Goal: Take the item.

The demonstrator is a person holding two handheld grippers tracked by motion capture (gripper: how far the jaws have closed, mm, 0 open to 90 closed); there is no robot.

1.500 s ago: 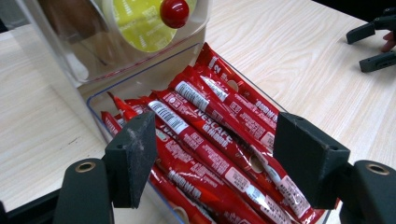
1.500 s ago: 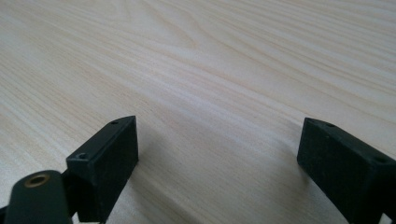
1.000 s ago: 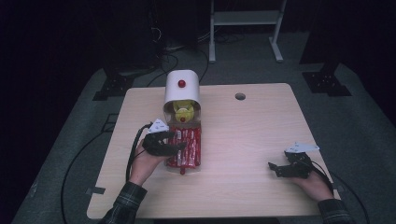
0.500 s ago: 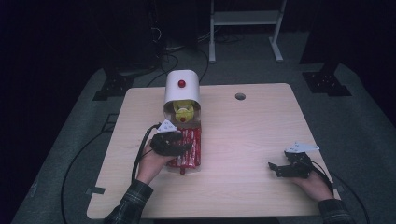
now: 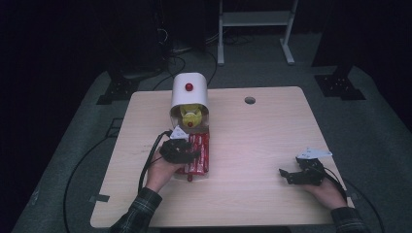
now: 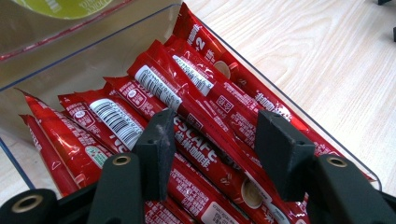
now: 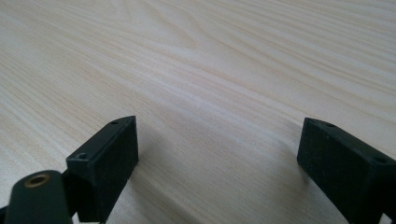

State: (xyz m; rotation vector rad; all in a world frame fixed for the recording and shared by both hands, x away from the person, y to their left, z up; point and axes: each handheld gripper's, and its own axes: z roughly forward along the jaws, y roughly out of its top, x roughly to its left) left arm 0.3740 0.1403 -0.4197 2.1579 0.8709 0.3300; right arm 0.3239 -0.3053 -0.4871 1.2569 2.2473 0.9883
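— Looking down from the high view, what do you have, biggest first?

— I see the wooden table [image 5: 252, 145], with a small round hole [image 5: 249, 100] near its far edge. At the far left-centre stands a white dispenser [image 5: 189, 94] with a red knob [image 5: 189, 87] on top; something yellow [image 5: 190, 115] sits in its mouth, too small for me to identify. Touching its front is a clear tray [image 6: 116, 42] packed with red stick sachets [image 6: 201, 116].

— What is hidden or cut off?

— My left gripper [image 5: 179, 150] covers the tray's left part in the high view, and my forearms are cut off by the bottom edge. In the left gripper view the tray's near corner runs out of frame, and a yellow-green shape [image 6: 65, 5] is cropped at the top, so I cannot say what it is.

— Any writing you can read?

— On the sachet between the jaws I read "ESCAFE", its first letter hidden behind the left jaw. Another sachet shows "+2". There are barcodes and fine print too small to read.

— And the grippers?

— My left gripper [image 6: 212, 144] is spread apart just above the sachets, its jaws either side of one stick, nothing pinched. My right gripper [image 5: 300, 174] rests on the table at the near right, well apart from the tray; the right gripper view shows the right gripper [image 7: 219, 154] with jaws wide, released, bare wood between them.
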